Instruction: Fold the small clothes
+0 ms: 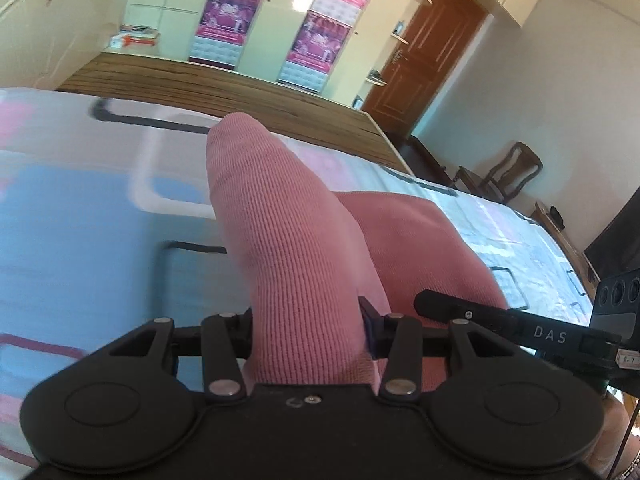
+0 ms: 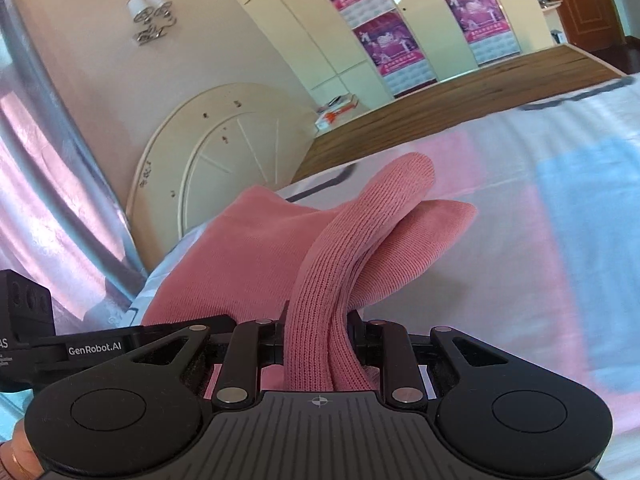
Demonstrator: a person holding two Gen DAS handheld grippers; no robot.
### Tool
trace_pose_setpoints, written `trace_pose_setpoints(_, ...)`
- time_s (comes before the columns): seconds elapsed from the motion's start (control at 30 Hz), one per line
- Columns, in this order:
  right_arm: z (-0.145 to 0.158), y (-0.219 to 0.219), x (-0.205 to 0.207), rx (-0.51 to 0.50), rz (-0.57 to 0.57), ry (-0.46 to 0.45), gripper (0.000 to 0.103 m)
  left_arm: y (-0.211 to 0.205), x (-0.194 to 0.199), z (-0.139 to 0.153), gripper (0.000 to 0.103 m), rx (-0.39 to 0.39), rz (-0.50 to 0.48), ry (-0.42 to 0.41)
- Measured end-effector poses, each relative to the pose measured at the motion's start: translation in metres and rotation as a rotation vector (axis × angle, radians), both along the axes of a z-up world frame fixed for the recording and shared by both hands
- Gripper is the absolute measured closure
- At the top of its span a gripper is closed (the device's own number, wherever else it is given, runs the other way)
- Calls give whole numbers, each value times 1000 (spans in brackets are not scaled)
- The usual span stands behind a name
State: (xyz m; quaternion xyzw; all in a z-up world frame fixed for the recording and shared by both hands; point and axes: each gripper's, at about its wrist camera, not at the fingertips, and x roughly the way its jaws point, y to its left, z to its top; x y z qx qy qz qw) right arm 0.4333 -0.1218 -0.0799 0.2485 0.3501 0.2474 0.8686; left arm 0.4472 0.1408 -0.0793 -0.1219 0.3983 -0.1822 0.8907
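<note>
A pink ribbed knit garment point(image 1: 280, 232) lies on the bed. My left gripper point(image 1: 306, 334) is shut on a ribbed fold of it, which sticks up and forward between the fingers. More of the pink cloth point(image 1: 404, 240) lies flat to the right. My right gripper point(image 2: 318, 344) is shut on the pink garment point(image 2: 340, 264) too, with ribbed folds rising out of its jaws and a flat pink part point(image 2: 240, 256) to the left. The right gripper also shows at the right edge of the left wrist view point(image 1: 480, 312). The left gripper's body shows at the left edge of the right wrist view point(image 2: 96, 346).
The bed sheet point(image 1: 88, 232) is patterned in blue, pink and white. A wooden footboard point(image 1: 224, 88) runs along the far edge. A cream headboard point(image 2: 216, 152) stands at the left. Wardrobes with posters point(image 1: 228, 12), a brown door point(image 1: 424, 60) and a chair point(image 1: 508, 172) stand beyond.
</note>
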Motion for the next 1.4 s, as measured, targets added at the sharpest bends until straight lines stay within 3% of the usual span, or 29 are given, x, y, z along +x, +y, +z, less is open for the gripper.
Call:
trace_pose_setpoints(0.23,-13,110,20,9,33,2,81,97,10,5,60,58,27,-18)
trace_pose_setpoints(0.5,-35,181,41,-43,54,14,81,148,22,-19,60,101,48,-9)
trace_pose_setpoints(0.67,-63,193,45,-100,54,80,80,165,29,-54,53,134,62,60)
trace_pose_setpoints(0.73,-70,188,42,-116,40,91,80,169,25,-58,39,135,78,52)
trace_pose_setpoints(0.87,-74,174,43,-125,-9,115,76,169,24,-54,30,182,82,41)
trace_pose_setpoints(1.0,-66,163,44,-115,-34,117,75,170,17,-43,30,210,103,6)
trace_pose_setpoints(1.13,-63,159,58,-82,-57,147,57,166,22,-23,26,211,110,-57)
trace_pose_setpoints(1.4,-73,164,105,-16,-106,215,55,170,64,-30,26,213,165,-49)
